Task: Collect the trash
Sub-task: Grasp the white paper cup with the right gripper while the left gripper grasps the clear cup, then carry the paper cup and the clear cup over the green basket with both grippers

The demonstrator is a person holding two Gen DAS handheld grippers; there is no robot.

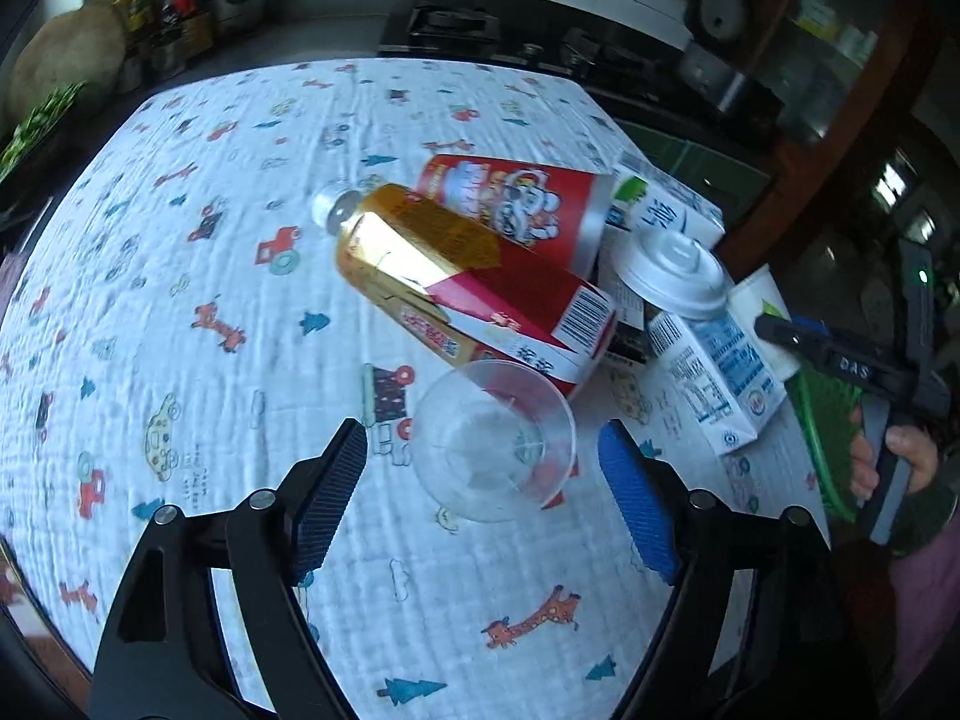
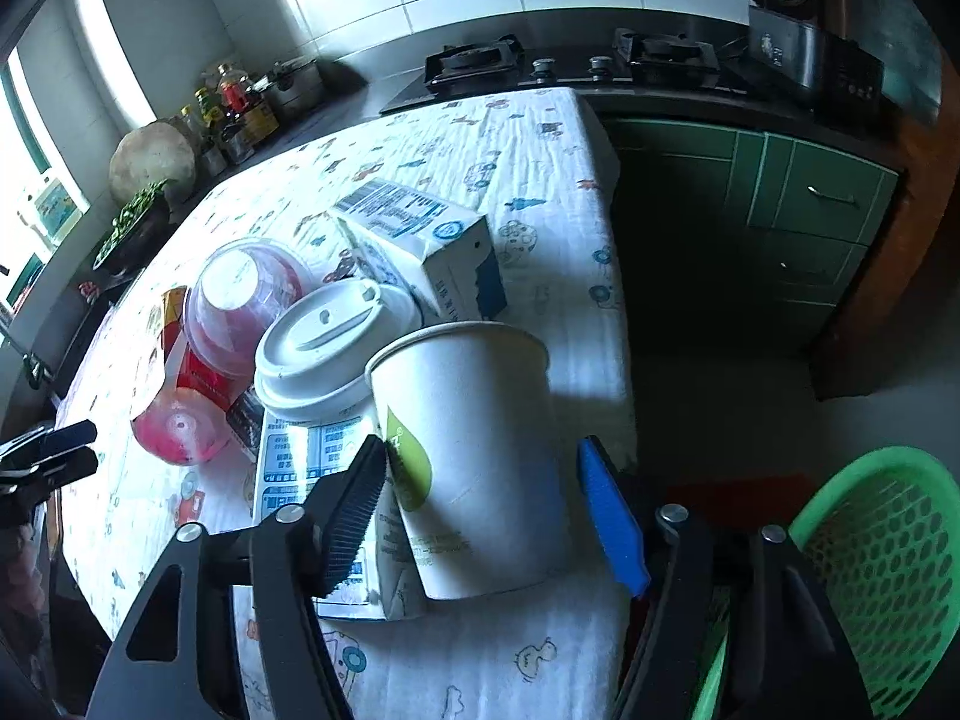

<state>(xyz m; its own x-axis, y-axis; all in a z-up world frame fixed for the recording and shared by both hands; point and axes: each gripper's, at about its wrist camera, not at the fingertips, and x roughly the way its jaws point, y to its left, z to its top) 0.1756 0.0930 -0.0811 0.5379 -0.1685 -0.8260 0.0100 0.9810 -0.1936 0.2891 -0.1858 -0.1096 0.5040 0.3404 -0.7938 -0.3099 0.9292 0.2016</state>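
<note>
In the left wrist view, a clear plastic cup (image 1: 495,438) lies on its side on the patterned tablecloth (image 1: 180,300), between the fingers of my open left gripper (image 1: 483,450). Behind it lie a red and gold snack box (image 1: 480,282), a red printed cup (image 1: 522,204), milk cartons (image 1: 714,378) and a white lid (image 1: 672,270). In the right wrist view, my right gripper (image 2: 480,468) stands open around a white paper cup (image 2: 474,456) at the table's near edge; whether the pads touch it I cannot tell. A green basket (image 2: 888,552) hangs off to the right.
In the right wrist view, a white lid (image 2: 330,342), a blue and white carton (image 2: 420,240) and clear cups over red packaging (image 2: 240,306) crowd the table. A stove (image 2: 570,66) and green cabinets (image 2: 780,192) stand behind. Bottles (image 2: 234,108) line the counter.
</note>
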